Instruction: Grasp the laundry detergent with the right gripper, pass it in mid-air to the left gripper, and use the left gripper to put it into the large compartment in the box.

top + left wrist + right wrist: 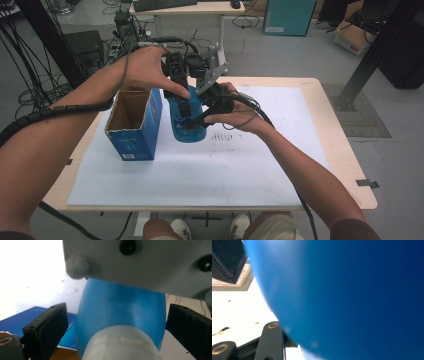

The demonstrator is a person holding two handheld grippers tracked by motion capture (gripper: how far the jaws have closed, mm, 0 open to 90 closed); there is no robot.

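A blue bottle (187,127) stands upright on the white sheet (225,170), right beside an open blue box (132,130). My right gripper (194,119) comes in from the right and is shut on the bottle's body; in the right gripper view the blue wall (349,290) is pressed close, with one black finger (272,340) at its lower left. My left gripper (182,95) hangs over the bottle's top, pointing down. In the left gripper view its jaws stand open on both sides of the bottle (125,300), a small gap at each, with the pale cap (120,345) between them.
The box's top is open and its brown inside shows. The right gripper's grey plate (150,262) crosses the top of the left gripper view. The wooden table's right edge (350,165) lies beyond the sheet. Cables and boxes lie on the floor behind.
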